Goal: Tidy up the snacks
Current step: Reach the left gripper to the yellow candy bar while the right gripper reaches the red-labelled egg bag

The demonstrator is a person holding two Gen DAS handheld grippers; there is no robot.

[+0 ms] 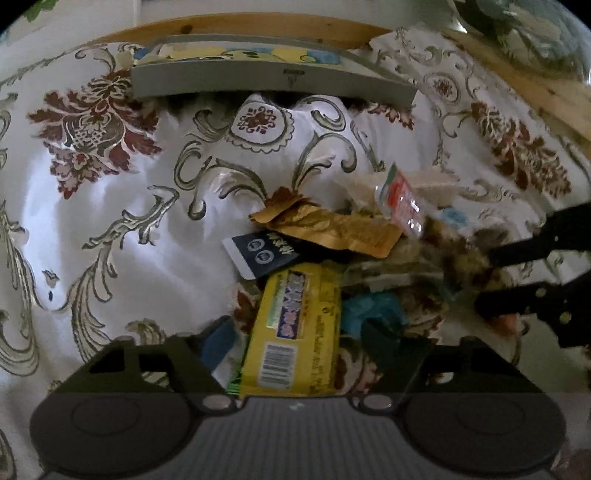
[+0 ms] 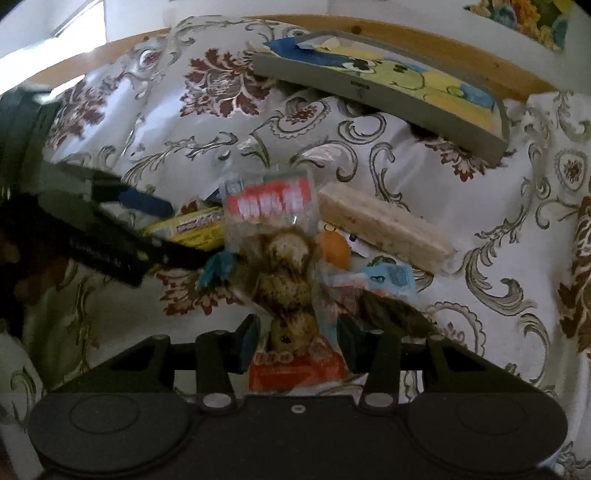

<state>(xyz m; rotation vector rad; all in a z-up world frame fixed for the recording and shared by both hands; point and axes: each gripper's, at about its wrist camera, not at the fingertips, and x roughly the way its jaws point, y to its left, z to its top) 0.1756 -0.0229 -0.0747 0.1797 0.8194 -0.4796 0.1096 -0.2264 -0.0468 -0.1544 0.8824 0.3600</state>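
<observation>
A pile of snacks lies on a floral cloth. In the left wrist view, my left gripper (image 1: 295, 347) is open around a yellow snack bar (image 1: 295, 332); a dark blue packet (image 1: 264, 254) and a gold packet (image 1: 332, 225) lie beyond it. In the right wrist view, my right gripper (image 2: 297, 345) is open around a clear pouch of brown eggs with red labels (image 2: 284, 273). A pale nougat bar (image 2: 384, 225), an orange sweet (image 2: 332, 249) and a light blue packet (image 2: 388, 277) lie to its right. The right gripper also shows at the right of the left wrist view (image 1: 491, 280).
A grey tray (image 1: 273, 79) with a cartoon picture stands at the back on the cloth; it also shows in the right wrist view (image 2: 388, 96). A wooden edge (image 1: 258, 27) runs behind it. The floral cloth (image 1: 110, 221) is rumpled.
</observation>
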